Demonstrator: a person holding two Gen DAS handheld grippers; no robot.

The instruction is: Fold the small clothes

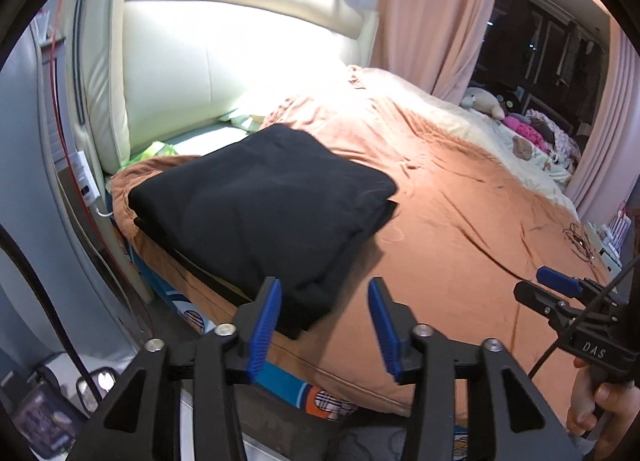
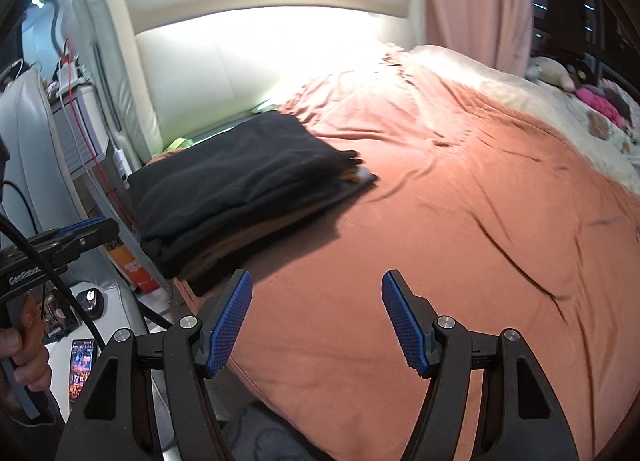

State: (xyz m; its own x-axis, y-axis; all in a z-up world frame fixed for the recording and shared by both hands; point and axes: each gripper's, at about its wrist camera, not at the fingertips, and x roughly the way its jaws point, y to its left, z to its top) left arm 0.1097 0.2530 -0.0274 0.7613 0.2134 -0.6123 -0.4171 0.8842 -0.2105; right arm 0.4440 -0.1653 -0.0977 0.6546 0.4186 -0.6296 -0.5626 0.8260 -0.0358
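Seen from both wrist cameras: a bed (image 1: 460, 221) under a rust-orange blanket, cream padded headboard (image 1: 224, 61) at twelve o'clock.

Lay at ten o'clock on the blanket, near the bed's corner by the headboard: a folded black garment (image 1: 264, 197), squared off on top of a stack (image 2: 240, 197). Showed brown and lighter layers under the black in the right view, probably parked there as the finished pile, away from the bare middle of the bed kept free for folding.

Hovered at six o'clock, just short of the pile's near edge: the left hand-held gripper (image 1: 324, 325), blue pads partly apart, nothing between them, cloth not touched. Looked like a release with the garment already laid down.

Hung over bare blanket at six o'clock in its own view: the right hand-held gripper (image 2: 316, 325), jaws spread moderately wide and empty, well apart from the stack at its ten o'clock. Showed also at four o'clock in the left view, gripped by a person's hand (image 1: 600, 401).

Sat at two o'clock, far across the bed: soft toys (image 1: 484, 101) and mixed fabrics, too small to tell whether more clothes waited there.

Judged: this piece folded and stacked.
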